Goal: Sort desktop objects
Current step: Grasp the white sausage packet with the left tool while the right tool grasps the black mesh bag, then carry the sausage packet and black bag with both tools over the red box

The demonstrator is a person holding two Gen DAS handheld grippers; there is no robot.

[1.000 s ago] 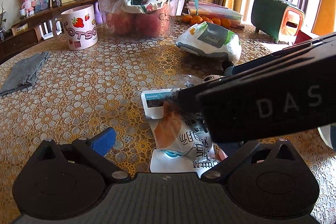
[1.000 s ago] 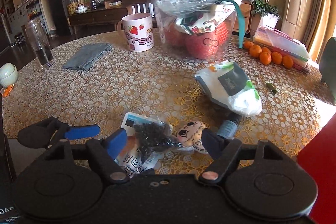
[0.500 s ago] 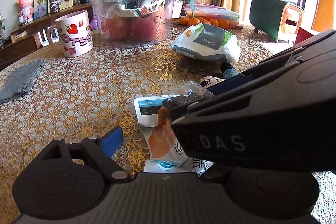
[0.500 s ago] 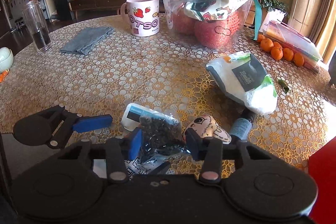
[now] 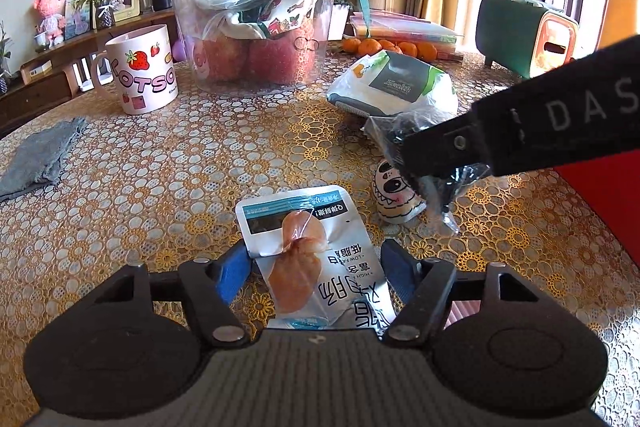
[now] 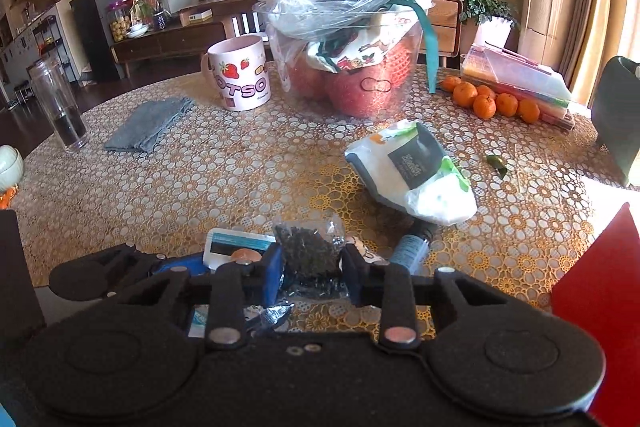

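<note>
A white and teal snack packet (image 5: 316, 267) lies on the gold-patterned tablecloth (image 5: 200, 179). My left gripper (image 5: 316, 259) straddles it with the jaws closing. Its blue pads (image 5: 234, 271) stand close beside the packet's edges, with a small gap on the right. My right gripper (image 6: 310, 267) is shut on a small clear bag of dark bits (image 6: 310, 251). In the left wrist view that bag (image 5: 404, 131) hangs above the table at the right gripper (image 5: 424, 163). A cartoon-face toy (image 5: 394, 195) lies under it.
A small bottle (image 6: 412, 247) and a wipes pack (image 6: 416, 171) lie right of centre. Behind stand a strawberry mug (image 6: 240, 75), a clear tub of apples (image 6: 352, 67), oranges (image 6: 484, 99), a grey cloth (image 6: 148, 123) and a glass tumbler (image 6: 60, 107). A red panel (image 6: 600, 299) is at the right.
The right gripper shut on the bag of dark bits and lifted it off the snack packet to the right. The left jaws narrowed around the packet, which now shows fully.
</note>
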